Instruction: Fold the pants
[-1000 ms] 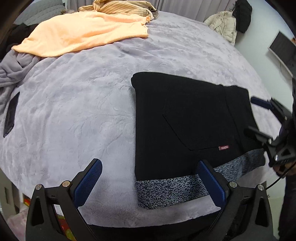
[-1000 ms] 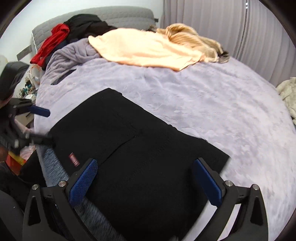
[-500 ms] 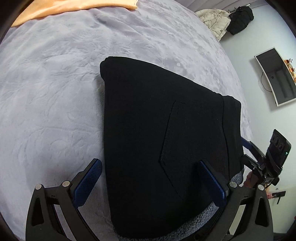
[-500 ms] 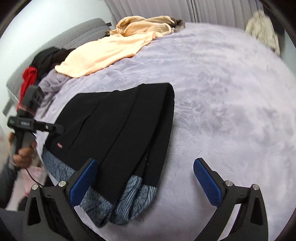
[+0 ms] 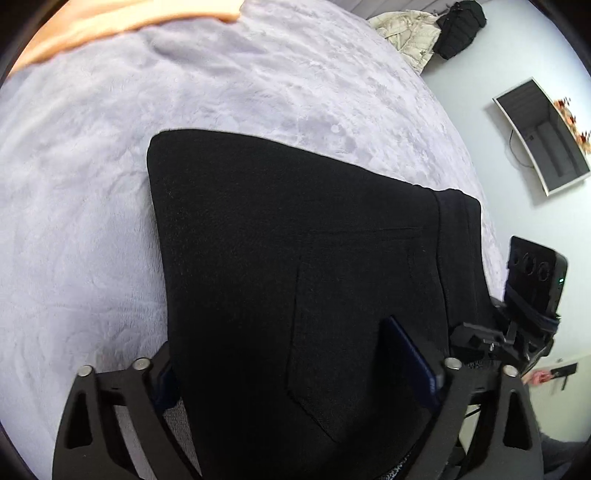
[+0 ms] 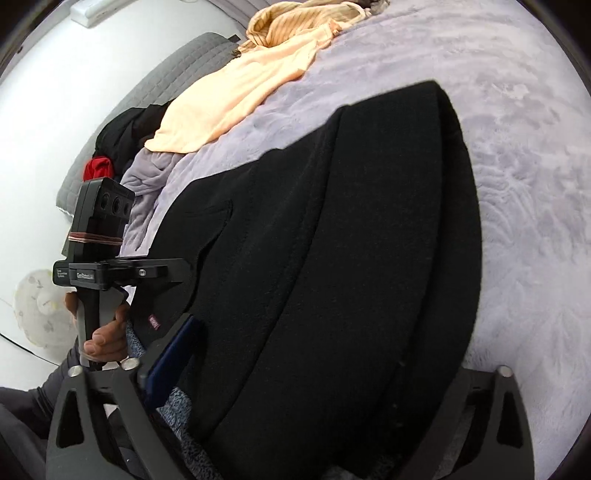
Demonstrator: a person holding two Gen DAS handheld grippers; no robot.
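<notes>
The black pants (image 5: 280,266) lie folded on the lilac bed cover, with a grey speckled waistband at the near edge. My left gripper (image 5: 295,376) is open and low, its fingers straddling the near end of the pants; the left pad is partly under the cloth edge. My right gripper (image 6: 325,369) is open too, straddling the pants (image 6: 351,221) at the other near corner; its right finger is hidden by cloth. The left gripper's body shows in the right wrist view (image 6: 99,258), and the right gripper's body in the left wrist view (image 5: 517,325).
A peach shirt (image 6: 240,85) and a striped garment (image 6: 295,18) lie at the far side of the bed. Red and black clothes (image 6: 110,147) pile by the grey headboard. A cream jacket (image 5: 410,29) and a wall screen (image 5: 543,136) stand beyond the bed.
Both grippers have dropped closer to the near end of the pants, and the cloth now fills the space between their fingers. The jaws stay open.
</notes>
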